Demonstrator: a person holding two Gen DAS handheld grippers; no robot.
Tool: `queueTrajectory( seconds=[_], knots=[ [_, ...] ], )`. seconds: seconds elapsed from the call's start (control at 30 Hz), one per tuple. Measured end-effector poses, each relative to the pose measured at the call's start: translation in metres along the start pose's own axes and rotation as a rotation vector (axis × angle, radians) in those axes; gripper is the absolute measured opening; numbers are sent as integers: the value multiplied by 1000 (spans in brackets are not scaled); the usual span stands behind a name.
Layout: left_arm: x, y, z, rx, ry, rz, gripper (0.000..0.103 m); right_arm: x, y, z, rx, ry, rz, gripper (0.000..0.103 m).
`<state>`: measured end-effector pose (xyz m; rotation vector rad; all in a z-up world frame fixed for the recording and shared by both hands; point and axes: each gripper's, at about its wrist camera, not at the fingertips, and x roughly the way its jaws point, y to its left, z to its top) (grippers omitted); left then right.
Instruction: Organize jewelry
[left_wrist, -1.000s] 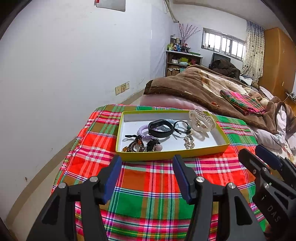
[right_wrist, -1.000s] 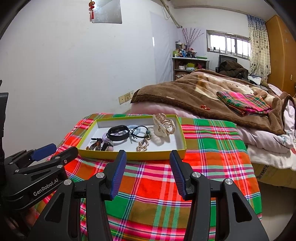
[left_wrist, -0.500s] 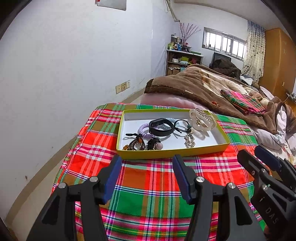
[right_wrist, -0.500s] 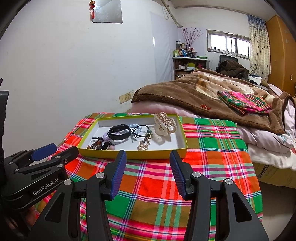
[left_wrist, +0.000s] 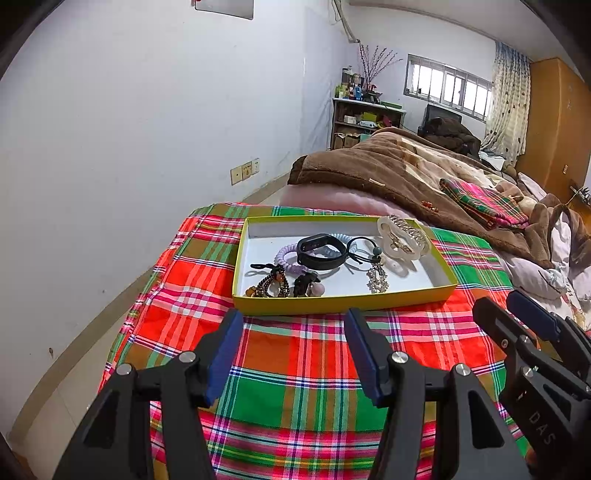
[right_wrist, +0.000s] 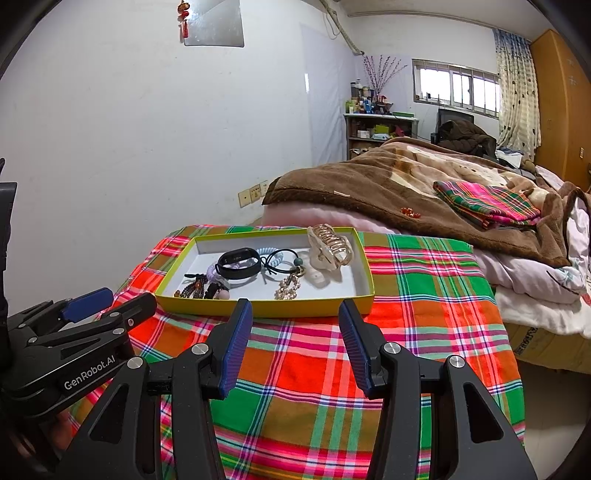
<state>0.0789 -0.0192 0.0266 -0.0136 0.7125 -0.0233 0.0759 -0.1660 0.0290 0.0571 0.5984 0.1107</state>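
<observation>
I hold my left gripper (left_wrist: 293, 328) and my right gripper (right_wrist: 295, 319) side by side above the plaid cloth (left_wrist: 295, 369), both with jaws apart and nothing between the blue pads. Neither touches anything.

Just beyond my fingertips sits the yellow tray (left_wrist: 343, 301), a shallow box with a white floor, resting flat on the cloth. All the jewelry I can see lies inside it. At the near left corner there is a brown beaded piece (left_wrist: 269, 286) with a black hair tie looped off it, and just beside that a black clip with a pale pink ball (left_wrist: 308, 286). Behind them a lilac spiral hair tie (left_wrist: 282, 256) lies partly under a black wristband (left_wrist: 321, 251), which stands on its edge near the middle of the tray. A pale blue spiral tie (right_wrist: 267, 256) peeks out behind the wristband. To the right of it a thin black elastic with a green bead (left_wrist: 364, 251) loops across the floor, and a small glittery charm cluster (left_wrist: 376, 278) lies toward the near wall. At the far right corner a large cream hair claw (left_wrist: 402, 238) with a gold-toned top leans against the tray's rim.

Past the cloth, a brown blanket (right_wrist: 388, 184) covers a bed, with a folded plaid cloth (right_wrist: 487, 203) on top of it.
</observation>
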Motion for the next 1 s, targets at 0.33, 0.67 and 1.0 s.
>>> queueTrajectory(
  seconds=[0.33,0.67,1.0],
  knots=[
    [0,1,0,3,6,1,59,1,0,0,-2,4,-1,49],
    [3,1,1,-7,13,-4,59,2,0,0,0,0,-3,49],
    [7,2,0,-18,29,-9,59,1,-1,-1,0,0,-1,49]
  ],
)
